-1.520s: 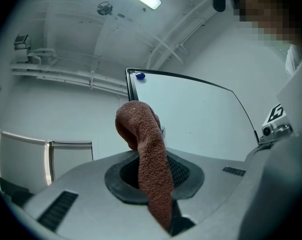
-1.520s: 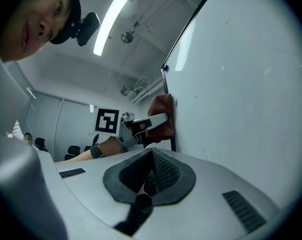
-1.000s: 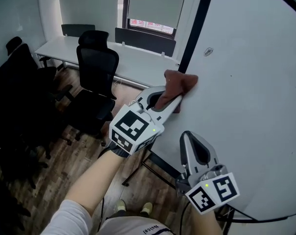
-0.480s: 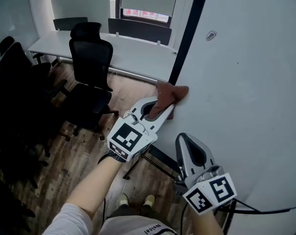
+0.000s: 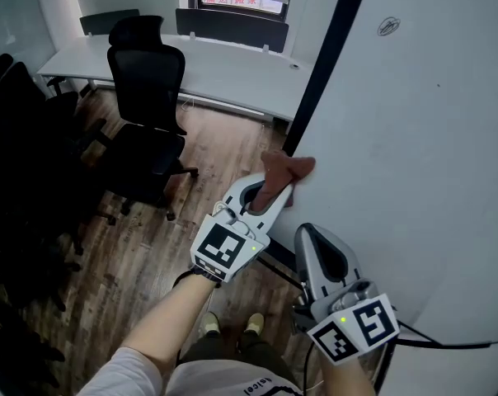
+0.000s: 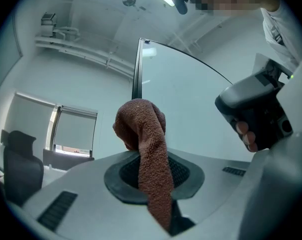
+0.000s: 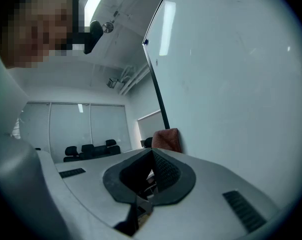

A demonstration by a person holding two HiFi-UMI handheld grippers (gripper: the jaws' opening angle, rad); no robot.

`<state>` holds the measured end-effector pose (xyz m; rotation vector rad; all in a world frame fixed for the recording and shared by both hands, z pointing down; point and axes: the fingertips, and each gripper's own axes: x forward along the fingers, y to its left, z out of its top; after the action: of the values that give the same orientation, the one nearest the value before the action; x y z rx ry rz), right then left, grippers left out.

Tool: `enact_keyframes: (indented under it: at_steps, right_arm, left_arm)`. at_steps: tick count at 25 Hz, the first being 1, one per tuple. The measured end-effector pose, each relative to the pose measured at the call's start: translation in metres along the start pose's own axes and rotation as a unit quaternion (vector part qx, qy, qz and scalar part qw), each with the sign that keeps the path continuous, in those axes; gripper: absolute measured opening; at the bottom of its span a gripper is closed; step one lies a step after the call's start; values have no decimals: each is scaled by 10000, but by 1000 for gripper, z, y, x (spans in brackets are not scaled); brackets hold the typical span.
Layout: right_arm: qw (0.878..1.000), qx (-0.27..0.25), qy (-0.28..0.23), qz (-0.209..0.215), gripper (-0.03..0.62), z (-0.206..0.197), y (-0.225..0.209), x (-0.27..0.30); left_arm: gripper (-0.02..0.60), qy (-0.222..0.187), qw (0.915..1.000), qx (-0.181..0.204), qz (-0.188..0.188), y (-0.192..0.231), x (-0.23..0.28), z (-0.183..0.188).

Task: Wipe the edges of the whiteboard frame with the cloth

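Your left gripper [image 5: 280,191] has slid down the whiteboard frame [image 5: 327,56], cloth [image 5: 287,170] clamped between its fingers; right gripper's [image 5: 310,231] fingers are closed, empty.

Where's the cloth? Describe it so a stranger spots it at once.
Find the big white whiteboard and follow its black frame edge down. There the left gripper holds a bunched cloth in its jaws. It is the only reddish-brown, fuzzy thing in sight.

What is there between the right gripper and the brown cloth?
Nothing stands there: in the head view only bare whiteboard shows between the right gripper and the cloth.
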<state>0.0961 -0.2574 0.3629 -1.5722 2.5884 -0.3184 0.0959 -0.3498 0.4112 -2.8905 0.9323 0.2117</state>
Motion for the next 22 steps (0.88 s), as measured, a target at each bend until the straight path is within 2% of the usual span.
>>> enact_keyframes:
  at_steps: [22]
  right_arm:
    - [9985, 321, 355, -271, 3, -80, -27, 20]
  left_arm:
    - [57, 655, 9956, -630, 241, -1, -16, -152]
